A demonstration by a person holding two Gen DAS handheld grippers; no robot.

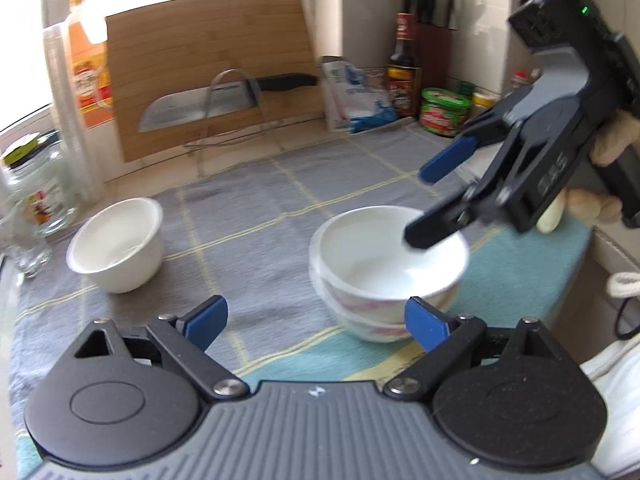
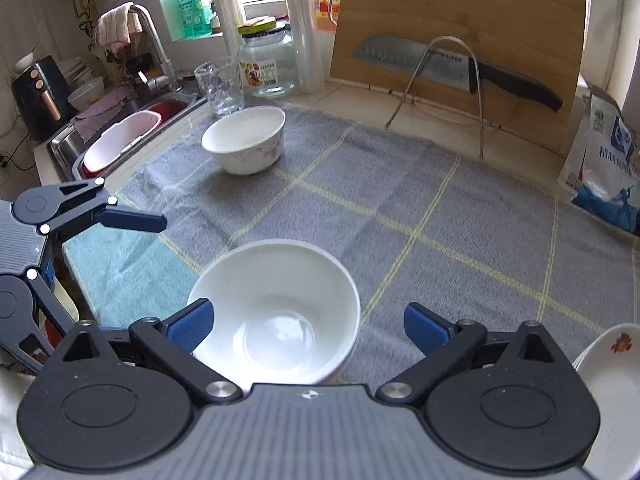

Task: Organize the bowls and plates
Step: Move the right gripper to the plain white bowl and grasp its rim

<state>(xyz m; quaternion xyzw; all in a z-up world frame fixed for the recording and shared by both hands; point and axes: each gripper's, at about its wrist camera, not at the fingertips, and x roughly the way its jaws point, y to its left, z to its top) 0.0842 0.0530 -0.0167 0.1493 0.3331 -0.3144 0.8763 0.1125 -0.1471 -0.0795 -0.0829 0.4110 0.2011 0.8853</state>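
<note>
Left wrist view: stacked bowls nested on the grey checked cloth, lone bowl well apart to the left. Right tool spread wide over the top bowl's rim, lower finger hanging just inside, pressing on nothing. Left tool released too, one pad beside the stack's near side. Risk: a careless withdrawal clipping the rim and tipping the stack.

Right wrist view: top bowl between the right tool pads, left pad at the rim, contact unclear. Floral bowl far off near the sink; plate at right edge. Likely hazards: cloth edge, glass jar beside the route.
</note>
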